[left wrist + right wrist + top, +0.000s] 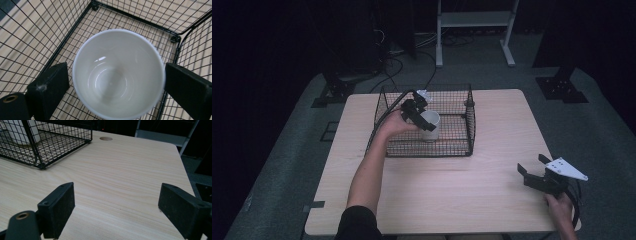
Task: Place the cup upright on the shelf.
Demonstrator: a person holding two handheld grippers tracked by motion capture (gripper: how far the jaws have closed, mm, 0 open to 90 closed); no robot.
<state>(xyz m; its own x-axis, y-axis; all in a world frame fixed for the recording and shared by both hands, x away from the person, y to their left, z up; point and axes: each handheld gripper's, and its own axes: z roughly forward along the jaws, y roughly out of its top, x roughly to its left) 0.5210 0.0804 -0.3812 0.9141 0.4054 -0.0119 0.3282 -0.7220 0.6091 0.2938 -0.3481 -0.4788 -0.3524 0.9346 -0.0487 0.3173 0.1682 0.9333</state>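
**Student:** Black jaws of the left tool (116, 82) rise at the bottom of the left gripper view, one on either side of the white mug (118, 73). Is the mug gripped?

**Instructor:** No. A sliver of wire mesh shows between the left jaw and the rim, and the right jaw stands at most against the rim's edge; the jaws are apart and the mug sits free between them. It stands upright on the floor of the wire basket (62, 47), mouth up, empty, toward the basket's middle in the high view.

**Student:** So the step in hand is letting go?

**Instructor:** That is my reading: the mug has been set down in the basket, and the work now is to clear the tool. Done well, that means lifting straight up along the mug's axis, jaws kept wide, until both pads are above the rim; any sideways drift first could catch the lip and tip it.

**Student:** What else could snag?

**Instructor:** The basket's walls and the cable trailing from the tool. Rise above the top wire before swinging back toward the person.

**Student:** And the other hand?

**Instructor:** The right tool (116, 202) waits low over the bare desk (120, 170), well apart from the basket, jaws spread with nothing between them. It need not move.
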